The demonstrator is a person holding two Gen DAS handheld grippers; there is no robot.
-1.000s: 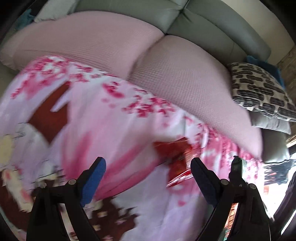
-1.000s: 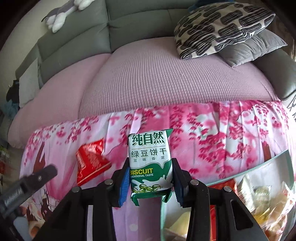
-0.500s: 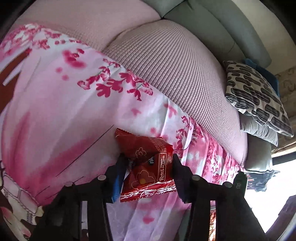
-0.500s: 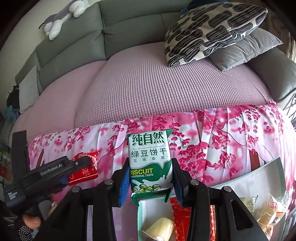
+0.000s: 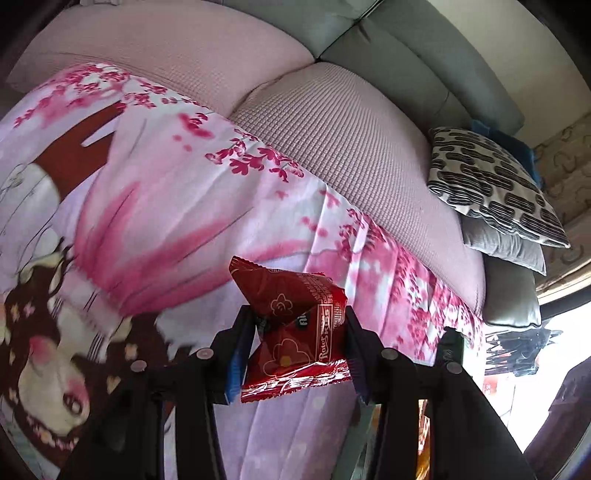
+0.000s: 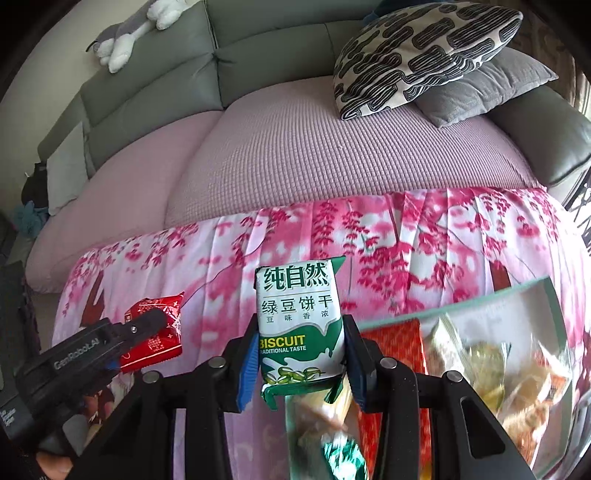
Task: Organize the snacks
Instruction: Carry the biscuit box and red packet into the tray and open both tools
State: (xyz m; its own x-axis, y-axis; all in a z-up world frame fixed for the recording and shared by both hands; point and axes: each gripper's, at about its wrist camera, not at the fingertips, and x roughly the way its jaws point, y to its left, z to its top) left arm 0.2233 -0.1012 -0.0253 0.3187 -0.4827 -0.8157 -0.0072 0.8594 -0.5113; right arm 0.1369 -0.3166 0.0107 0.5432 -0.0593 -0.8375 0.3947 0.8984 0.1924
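Observation:
My left gripper (image 5: 295, 347) is shut on a red snack packet (image 5: 291, 328) and holds it above the pink floral cloth (image 5: 166, 206). The same packet (image 6: 155, 328) and left gripper (image 6: 147, 325) show at the left of the right wrist view. My right gripper (image 6: 299, 354) is shut on a green and white biscuit packet (image 6: 299, 325), upright, held over the near left edge of a pale green-rimmed box (image 6: 491, 291) that holds several snack packets (image 6: 480, 365).
A sofa with a pink cover (image 6: 332, 155) lies behind the cloth. A black and white patterned pillow (image 6: 417, 51) rests on a grey pillow (image 6: 487, 88) at the right. A plush toy (image 6: 125, 33) sits on the sofa back.
My left gripper closed on the red packet and lifted it off the cloth. My right gripper, still holding the biscuit packet, shifted over the snack box.

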